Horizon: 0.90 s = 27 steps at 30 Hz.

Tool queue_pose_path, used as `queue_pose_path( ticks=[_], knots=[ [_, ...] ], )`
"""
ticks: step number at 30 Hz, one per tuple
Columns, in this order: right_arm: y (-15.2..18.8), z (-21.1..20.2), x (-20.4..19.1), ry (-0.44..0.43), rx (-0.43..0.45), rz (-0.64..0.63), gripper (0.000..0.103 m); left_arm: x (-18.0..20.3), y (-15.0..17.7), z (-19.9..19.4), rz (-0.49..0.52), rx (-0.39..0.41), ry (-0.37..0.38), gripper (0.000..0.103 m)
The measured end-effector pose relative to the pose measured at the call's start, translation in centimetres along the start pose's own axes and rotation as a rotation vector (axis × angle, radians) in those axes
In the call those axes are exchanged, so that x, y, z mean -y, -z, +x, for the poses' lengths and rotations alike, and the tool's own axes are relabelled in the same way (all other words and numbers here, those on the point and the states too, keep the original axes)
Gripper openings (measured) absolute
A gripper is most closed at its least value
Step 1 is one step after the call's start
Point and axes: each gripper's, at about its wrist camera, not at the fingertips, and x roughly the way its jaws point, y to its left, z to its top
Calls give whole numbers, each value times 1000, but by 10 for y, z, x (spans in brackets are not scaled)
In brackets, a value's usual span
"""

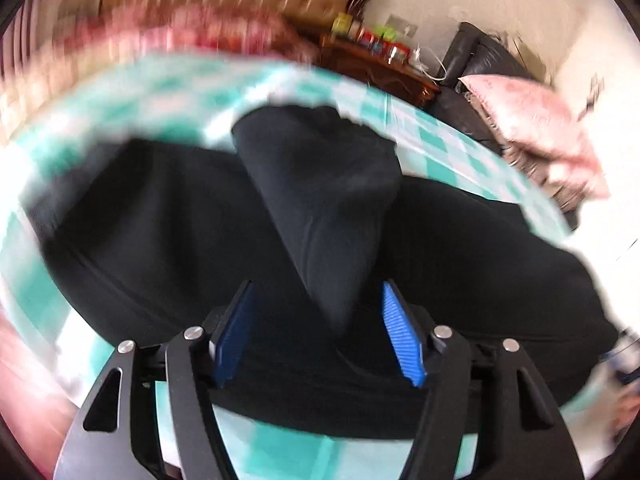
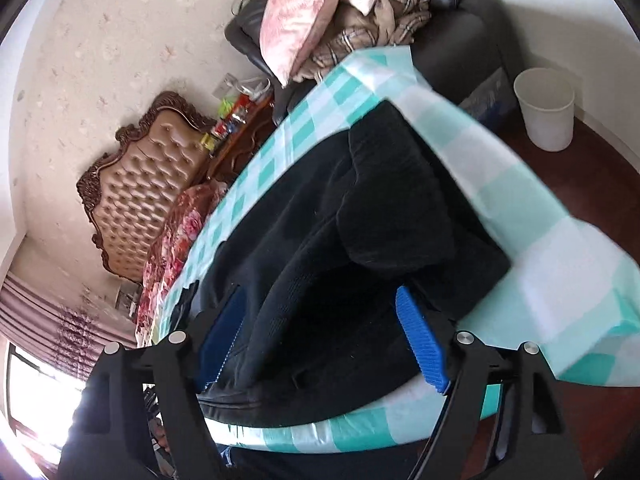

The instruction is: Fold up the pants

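The black pants (image 1: 320,220) lie on a table with a teal-and-white checked cloth (image 1: 440,140). In the left wrist view one leg is folded up across the rest. My left gripper (image 1: 318,300) is open, its blue pads (image 1: 402,336) to either side of a raised fold of the fabric, just above it. In the right wrist view the pants (image 2: 340,260) lie bunched with a folded part on top near the table's edge. My right gripper (image 2: 320,320) is open over the pants near the table's front edge (image 2: 360,432), the fabric between its pads (image 2: 422,344).
A dark armchair (image 2: 460,32) with pink cushions (image 2: 296,12) and a plaid blanket stands past the table. A tufted headboard (image 2: 140,184), a floral bedspread (image 2: 176,240) and a wooden side table with bottles (image 2: 236,124) lie beyond. A white bin (image 2: 546,108) stands on the floor.
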Motion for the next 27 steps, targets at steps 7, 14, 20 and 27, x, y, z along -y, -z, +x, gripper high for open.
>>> queue_pose_path(
  ticks=[7,14,20,27],
  knots=[
    [-7,19,3,12,-15,81,76,89,-32,40,524,46,-380,79],
    [-15,19,19,-12,-26,180,76,103,-57,107,631,-67,-508,46],
    [-24,18,16,35,-20,194,32,96,-83,103,615,-45,-423,10],
    [-17,-5,-1,8,18,133,20,-86,-111,-16,-158,71,-40,9]
  ],
)
